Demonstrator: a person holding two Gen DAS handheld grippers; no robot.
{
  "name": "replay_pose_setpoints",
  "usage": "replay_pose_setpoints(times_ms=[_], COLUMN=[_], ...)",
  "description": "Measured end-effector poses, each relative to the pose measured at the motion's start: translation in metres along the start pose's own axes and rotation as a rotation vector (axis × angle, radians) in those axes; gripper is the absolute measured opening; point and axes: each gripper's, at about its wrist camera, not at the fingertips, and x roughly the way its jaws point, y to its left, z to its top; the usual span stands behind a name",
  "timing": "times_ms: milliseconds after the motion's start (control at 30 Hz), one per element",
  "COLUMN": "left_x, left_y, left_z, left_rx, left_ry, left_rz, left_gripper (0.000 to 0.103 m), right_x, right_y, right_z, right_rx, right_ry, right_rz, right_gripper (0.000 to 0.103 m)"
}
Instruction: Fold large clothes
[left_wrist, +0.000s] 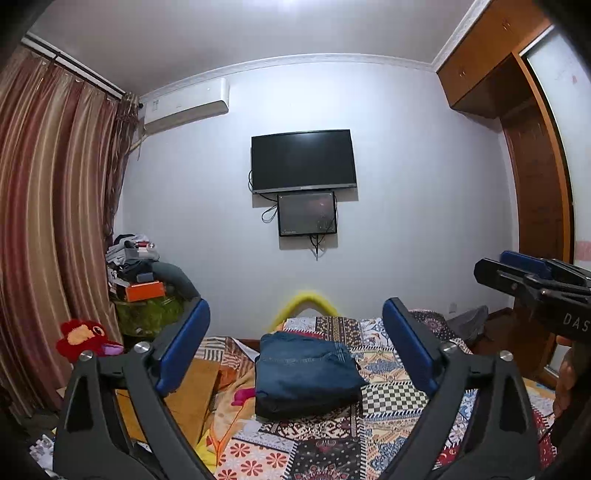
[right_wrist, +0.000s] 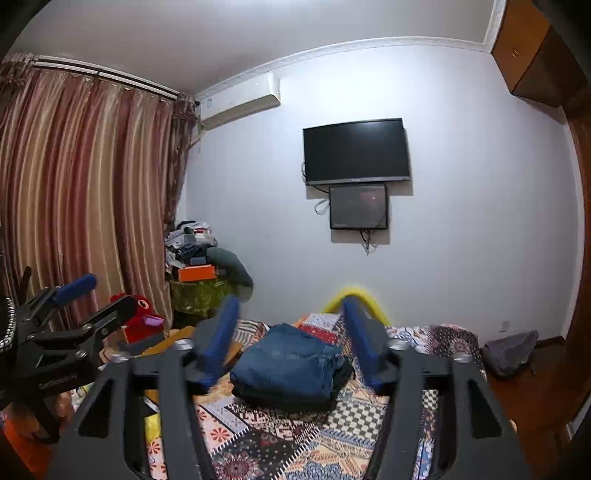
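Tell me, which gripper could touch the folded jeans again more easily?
Probably either; it's nearly a tie. The left gripper and right gripper are both open, empty and raised, with the folded jeans framed between their fingers. I'd lean right, since the jeans look slightly nearer there.

jeans (left_wrist: 306, 369) blue | bedspread (left_wrist: 399, 402) multicolour patchwork | curtain (left_wrist: 48, 206) red-tan striped

jeans (left_wrist: 306, 369): folded blue denim, matt, coarse weave; bedspread (left_wrist: 391, 398): printed patchwork cloth, matt; left gripper (left_wrist: 295, 347): matt black plastic frame, shiny metal screws; fingers (left_wrist: 183, 347): blue rubbery pads; curtain (left_wrist: 48, 206): striped cloth, slight sheen; TV (left_wrist: 303, 160): glossy black screen; wardrobe (left_wrist: 532, 192): varnished wood
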Motion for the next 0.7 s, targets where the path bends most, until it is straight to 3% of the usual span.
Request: replay_pose_setpoints(times_ms=[267,700], left_x=[-0.007,-0.007], left_y=[0.004,0.003], left_z=[-0.005,-0.013], left_rx=[-0.06,-0.045], left_ry=[0.024,0.04], left_rz=[0.015,0.015], left_gripper=[0.103,0.103], right_x=[-0.007,-0.01], right_y=[0.005,-0.003], right_z=[0.001,-0.011], right_rx=[-0.03,0.007], right_ry=[-0.008,0.03], right_rz=[-0.053,-0.052], right_gripper=[0.097,0.098])
